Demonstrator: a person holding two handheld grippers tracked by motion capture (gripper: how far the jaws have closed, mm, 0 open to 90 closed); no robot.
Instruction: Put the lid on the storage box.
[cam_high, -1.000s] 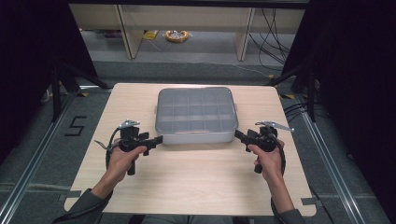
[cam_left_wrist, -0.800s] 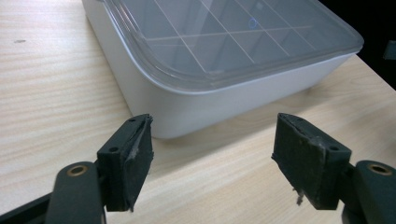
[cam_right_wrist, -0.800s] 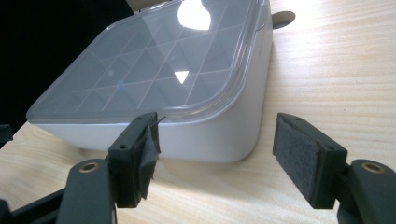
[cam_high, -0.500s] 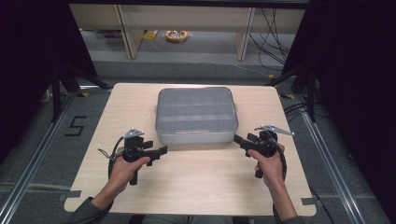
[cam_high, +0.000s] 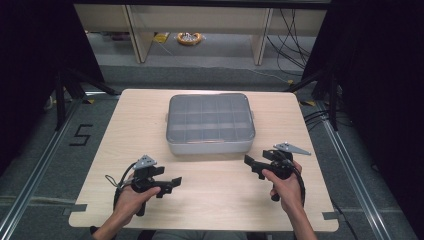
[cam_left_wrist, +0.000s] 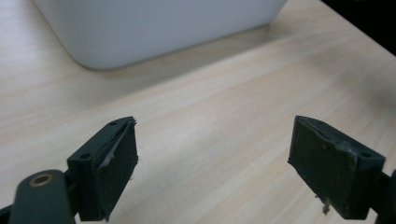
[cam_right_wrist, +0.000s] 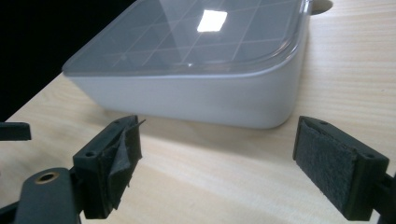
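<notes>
A pale grey compartment box (cam_high: 210, 124) with a clear lid lies shut in the middle of the wooden table (cam_high: 125, 130). My left gripper (cam_high: 172, 182) is near the front left, pointing right, well short of the box. My right gripper (cam_high: 251, 165) is at the front right, pointing left, a little off the box's near right corner. Both sets of jaws have just been opening and stand wide with nothing between them. The left gripper view has the left gripper (cam_left_wrist: 215, 172) over bare wood with the box (cam_left_wrist: 154, 28) beyond. From the right gripper (cam_right_wrist: 219, 172), the box (cam_right_wrist: 196, 70) is close ahead.
The table's front edge (cam_high: 200, 226) runs just behind my hands. Metal rails (cam_high: 30, 185) flank the table on the floor, where a "5" mark (cam_high: 80, 135) is taped at the left. Beyond the far edge are shelf legs, cables (cam_high: 290, 30) and a yellow roll (cam_high: 189, 38).
Both hands have drawn back from the box's front corners toward the table's near edge, the left one farther and lower. The box has not moved.
</notes>
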